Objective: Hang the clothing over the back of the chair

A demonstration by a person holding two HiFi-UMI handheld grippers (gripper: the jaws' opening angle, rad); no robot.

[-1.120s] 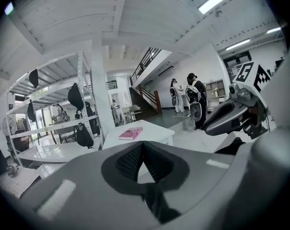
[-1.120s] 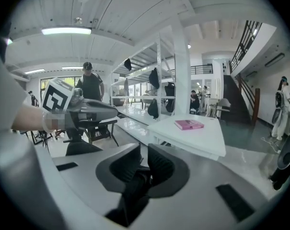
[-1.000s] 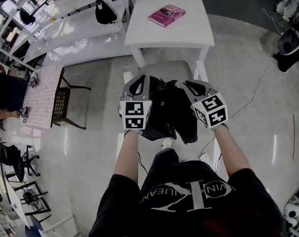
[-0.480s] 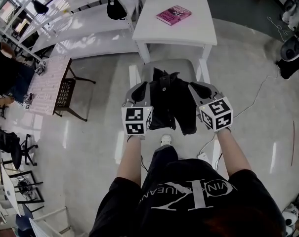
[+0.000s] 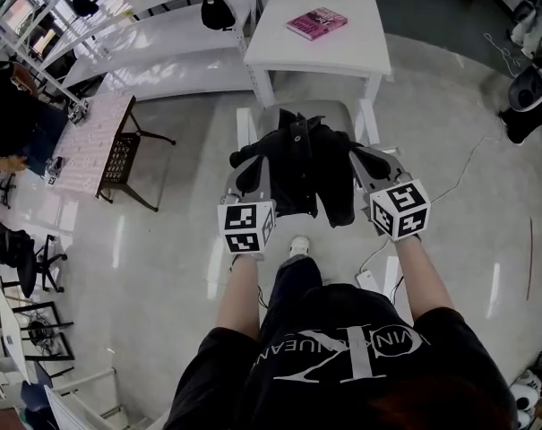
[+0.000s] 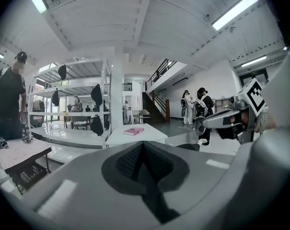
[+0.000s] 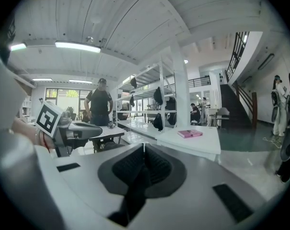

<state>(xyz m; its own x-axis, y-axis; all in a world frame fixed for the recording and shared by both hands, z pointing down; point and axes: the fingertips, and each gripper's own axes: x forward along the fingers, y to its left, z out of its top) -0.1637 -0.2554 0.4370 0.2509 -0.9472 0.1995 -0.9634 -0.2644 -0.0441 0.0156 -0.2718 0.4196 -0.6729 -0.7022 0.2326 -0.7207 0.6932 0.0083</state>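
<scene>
A black garment (image 5: pixel 302 164) hangs bunched between my two grippers over the grey seat of a white-framed chair (image 5: pixel 246 129). The left gripper (image 5: pixel 250 163) holds its left edge and the right gripper (image 5: pixel 359 158) its right edge. In the left gripper view the left gripper (image 6: pixel 143 145) is shut, with a dark strip of fabric (image 6: pixel 152 190) pinched between the pads. In the right gripper view the right gripper (image 7: pixel 144 151) closes its last bit onto a dark fold (image 7: pixel 130 195). The garment hides most of the chair.
A white table (image 5: pixel 342 56) with a pink book (image 5: pixel 316 22) stands just beyond the chair. White shelving (image 5: pixel 136 38) runs along the back left. A patterned side table (image 5: pixel 91 137) with a dark chair and a person (image 5: pixel 11 115) are at left. A cable (image 5: pixel 463 168) lies on the floor at right.
Both grippers have carried the garment forward toward the table; it now covers more of the chair seat. The fabric is spread wider between them.
</scene>
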